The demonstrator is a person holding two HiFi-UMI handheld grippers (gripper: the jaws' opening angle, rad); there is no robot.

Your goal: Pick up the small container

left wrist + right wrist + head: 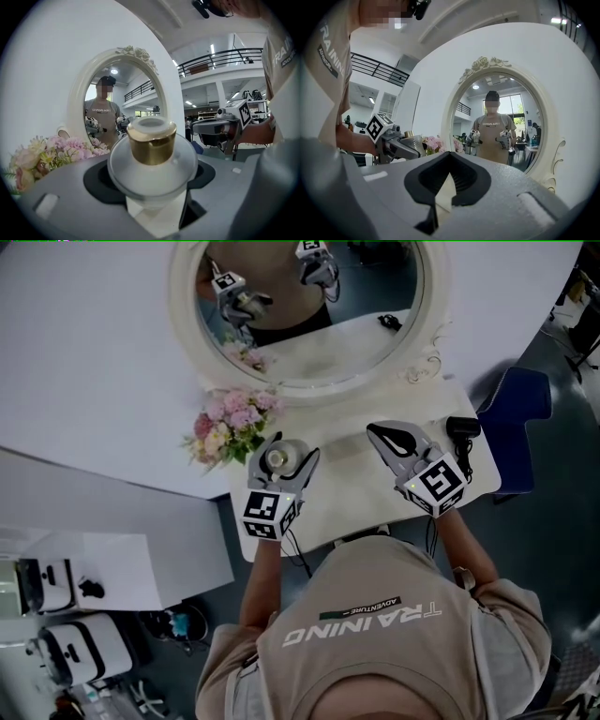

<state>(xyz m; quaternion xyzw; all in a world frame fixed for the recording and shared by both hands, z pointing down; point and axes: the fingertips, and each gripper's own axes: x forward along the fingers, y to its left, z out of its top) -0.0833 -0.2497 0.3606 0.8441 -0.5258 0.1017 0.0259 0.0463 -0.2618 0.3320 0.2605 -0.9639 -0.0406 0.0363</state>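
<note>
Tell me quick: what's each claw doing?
Left claw: closed on the jar.
Right claw: closed, empty.

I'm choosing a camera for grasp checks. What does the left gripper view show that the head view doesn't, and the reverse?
Only the left gripper view: the gold cap side-on, with the small container gripped between the jaws. Only the head view: a black device at the right edge of the table. Both: the container, the pink flowers, the oval mirror and the right gripper.
</note>
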